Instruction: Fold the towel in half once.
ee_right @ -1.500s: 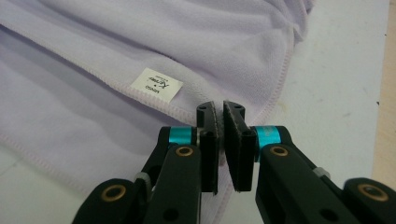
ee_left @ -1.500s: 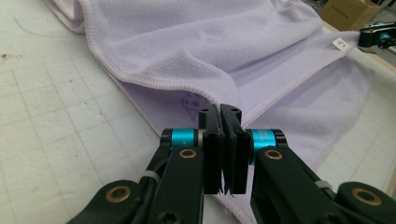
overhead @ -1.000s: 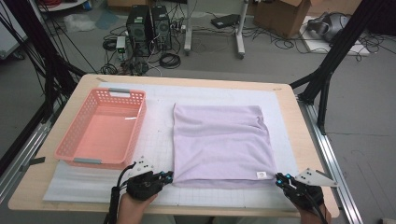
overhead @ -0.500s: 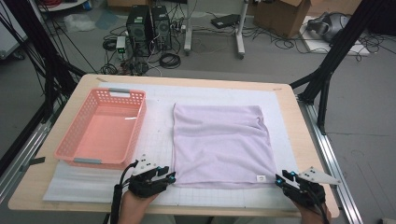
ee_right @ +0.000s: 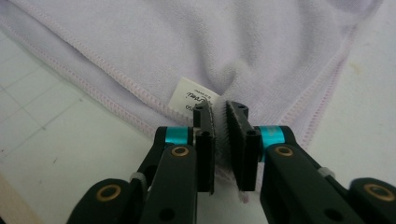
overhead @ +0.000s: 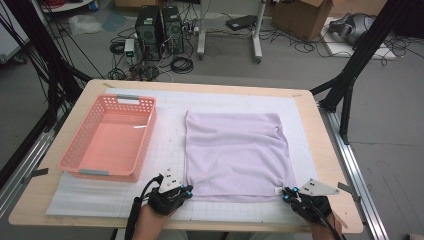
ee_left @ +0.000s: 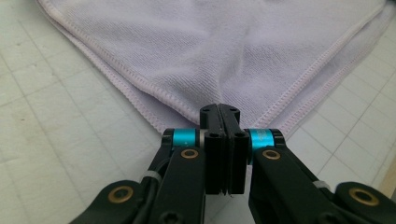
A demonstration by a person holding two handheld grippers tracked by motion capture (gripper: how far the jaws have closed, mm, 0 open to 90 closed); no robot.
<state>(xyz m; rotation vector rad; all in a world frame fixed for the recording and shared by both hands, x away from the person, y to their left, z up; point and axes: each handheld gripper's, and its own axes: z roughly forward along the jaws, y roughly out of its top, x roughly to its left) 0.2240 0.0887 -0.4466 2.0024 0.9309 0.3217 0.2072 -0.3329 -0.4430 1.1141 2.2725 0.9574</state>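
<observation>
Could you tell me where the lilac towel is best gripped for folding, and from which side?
Take the lilac towel by its two near corners, coming in from the person's edge. It lies flat, so only hems and corners offer a pinch; the left gripper and right gripper sit there.

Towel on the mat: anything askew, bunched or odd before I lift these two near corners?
Nothing serious. The lilac towel lies flat and nearly square on the grid mat, with a small pucker near its far right corner. Left gripper and right gripper each pinch a near corner; the label sits beside the right jaws. The pink basket sits apart.
</observation>
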